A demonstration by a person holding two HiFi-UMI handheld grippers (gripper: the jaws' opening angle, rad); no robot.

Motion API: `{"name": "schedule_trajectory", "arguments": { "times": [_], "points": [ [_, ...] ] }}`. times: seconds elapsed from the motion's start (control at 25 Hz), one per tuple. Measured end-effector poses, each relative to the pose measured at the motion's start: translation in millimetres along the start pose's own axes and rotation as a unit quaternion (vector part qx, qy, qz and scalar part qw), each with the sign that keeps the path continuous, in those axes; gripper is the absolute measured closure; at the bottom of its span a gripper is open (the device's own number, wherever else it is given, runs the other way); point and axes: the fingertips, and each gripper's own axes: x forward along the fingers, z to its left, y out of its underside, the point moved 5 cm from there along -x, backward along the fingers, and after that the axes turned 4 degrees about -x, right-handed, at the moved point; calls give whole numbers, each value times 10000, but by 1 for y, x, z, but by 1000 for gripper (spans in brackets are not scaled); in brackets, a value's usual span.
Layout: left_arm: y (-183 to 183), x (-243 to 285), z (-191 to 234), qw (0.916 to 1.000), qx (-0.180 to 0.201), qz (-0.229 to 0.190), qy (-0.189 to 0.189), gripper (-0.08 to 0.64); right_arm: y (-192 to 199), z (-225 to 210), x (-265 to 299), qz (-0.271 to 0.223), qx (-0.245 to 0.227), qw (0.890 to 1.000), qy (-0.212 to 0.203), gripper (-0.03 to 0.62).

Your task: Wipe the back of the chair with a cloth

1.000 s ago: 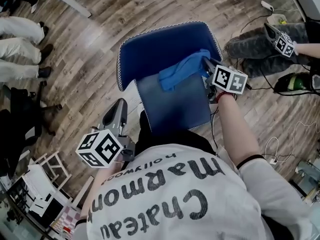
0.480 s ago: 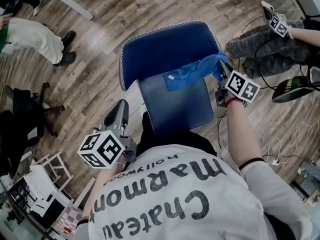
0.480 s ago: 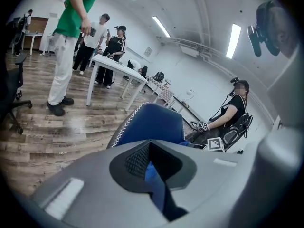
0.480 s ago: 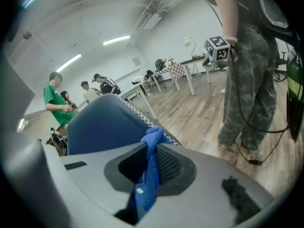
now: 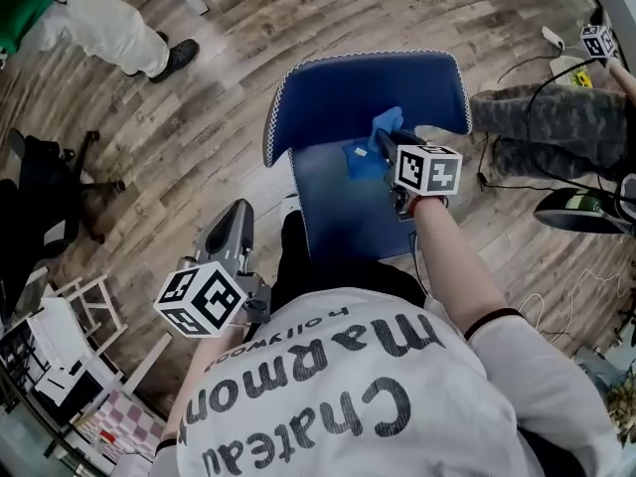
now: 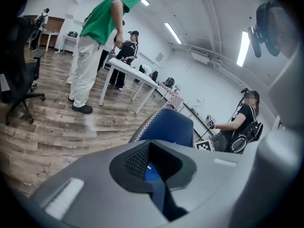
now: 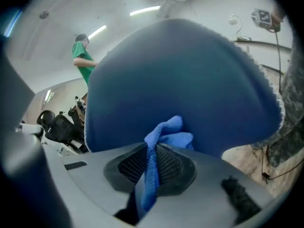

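The blue cloth [image 5: 366, 155] has come in from the right edge of the chair back [image 5: 338, 87] to its lower middle, bunched where it was stretched out. The right gripper [image 5: 386, 143] pinches it in its jaws against the upholstery. The left gripper [image 5: 238, 225] hangs left of the seat [image 5: 348, 217], jaws drawn together on nothing. Soft, light and limp, the cloth is probably best gripped by a gathered fold, leaving a loose wad to press.

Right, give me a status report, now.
Left gripper shut, empty, off to the side. Right gripper shut on blue cloth, cloth against chair back. Nothing blocking the wipe.
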Motion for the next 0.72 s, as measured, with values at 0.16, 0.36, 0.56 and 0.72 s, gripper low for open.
{"name": "schedule_trajectory", "arguments": {
  "times": [0.16,0.36,0.56,0.72],
  "points": [
    [2,-20,26,9991,-253,-184,-281,552,19,54,35,572,-475,9957,-548,546],
    [5,-46,59,9956,-544,-425,-627,552,46,122,66,1243,-1297,9742,-1363,546],
    [5,-57,74,9924,-738,-561,-805,552,65,178,80,1723,-2034,9362,-2290,546],
    [-3,-56,75,9926,-729,-554,-795,552,62,177,89,1811,-2128,9315,-2328,546]
  ]
}}
